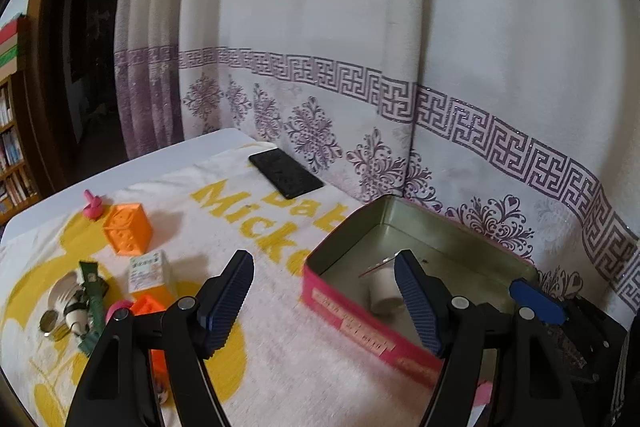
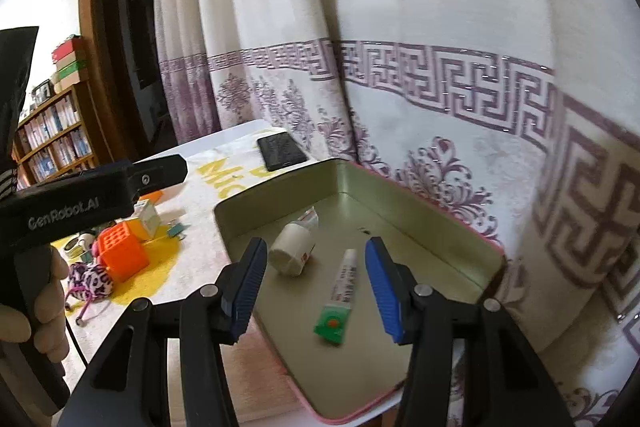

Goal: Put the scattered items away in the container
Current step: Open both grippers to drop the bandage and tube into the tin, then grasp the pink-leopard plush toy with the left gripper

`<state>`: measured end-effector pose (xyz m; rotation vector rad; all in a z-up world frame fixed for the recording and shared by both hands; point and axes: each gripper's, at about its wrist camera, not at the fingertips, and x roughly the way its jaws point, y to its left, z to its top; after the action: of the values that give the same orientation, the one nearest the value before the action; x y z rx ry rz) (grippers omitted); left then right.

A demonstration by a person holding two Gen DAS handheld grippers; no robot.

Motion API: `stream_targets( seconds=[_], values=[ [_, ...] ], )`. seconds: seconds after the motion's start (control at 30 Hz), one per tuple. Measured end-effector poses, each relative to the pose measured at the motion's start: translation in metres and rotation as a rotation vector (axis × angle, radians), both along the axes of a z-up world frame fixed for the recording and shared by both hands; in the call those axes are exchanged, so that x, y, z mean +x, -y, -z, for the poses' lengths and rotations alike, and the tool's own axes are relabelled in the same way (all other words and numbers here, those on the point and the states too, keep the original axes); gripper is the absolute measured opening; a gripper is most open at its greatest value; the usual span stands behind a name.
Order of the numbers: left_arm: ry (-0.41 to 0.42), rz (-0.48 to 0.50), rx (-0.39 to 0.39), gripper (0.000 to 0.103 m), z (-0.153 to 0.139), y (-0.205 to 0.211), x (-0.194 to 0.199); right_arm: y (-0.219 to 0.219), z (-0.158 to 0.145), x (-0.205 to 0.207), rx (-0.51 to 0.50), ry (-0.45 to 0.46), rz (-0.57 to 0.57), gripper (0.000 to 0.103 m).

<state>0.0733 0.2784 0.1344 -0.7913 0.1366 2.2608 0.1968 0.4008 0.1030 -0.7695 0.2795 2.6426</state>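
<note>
The pink-sided tin point(image 2: 400, 227) sits at the far right edge of the worktop point(image 1: 132, 167), against the patterned curtain point(image 1: 360, 47). Inside it lie a white bottle point(image 2: 291, 251) on its side and a small tube with a green cap point(image 2: 340, 297); the tube's print is too small to read. The right tongs point(image 2: 316, 291) hang spread wide over the tin, gripping nothing, the tube between their blue pads. The left tongs point(image 1: 324, 303) are also wide and empty, one pad over the tin's near wall, the other over the towel point(image 1: 280, 367). The towel's yellow lettering reads partly "Micke". The left tool's black body point(image 2: 80, 199) carries "GenRobot.AI". Left on the towel: two orange blocks point(image 1: 128, 228), a pink piece point(image 1: 93, 206), a small printed carton point(image 1: 147, 271), a green strap point(image 1: 93, 307) and coins point(image 1: 49, 321). A black phone point(image 1: 285, 173) lies at the far edge.
</note>
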Motion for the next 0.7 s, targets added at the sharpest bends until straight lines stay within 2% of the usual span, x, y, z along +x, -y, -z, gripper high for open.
stream_targets(
  seconds=[0.37, 0.53, 0.7],
  values=[
    [0.053, -0.152, 0.002, 0.075, 0.019, 0.07, -0.011, 0.037, 0.006, -0.023, -0.041, 0.029, -0.114, 0.056],
    [0.064, -0.265, -0.013, 0.075, 0.033, 0.113, -0.017, 0.055, 0.011, -0.031, -0.051, 0.041, -0.158, 0.064],
    [0.104, -0.375, -0.019, 0.075, 0.049, 0.155, -0.026, 0.073, 0.018, -0.041, -0.052, 0.068, -0.207, 0.077]
  ],
)
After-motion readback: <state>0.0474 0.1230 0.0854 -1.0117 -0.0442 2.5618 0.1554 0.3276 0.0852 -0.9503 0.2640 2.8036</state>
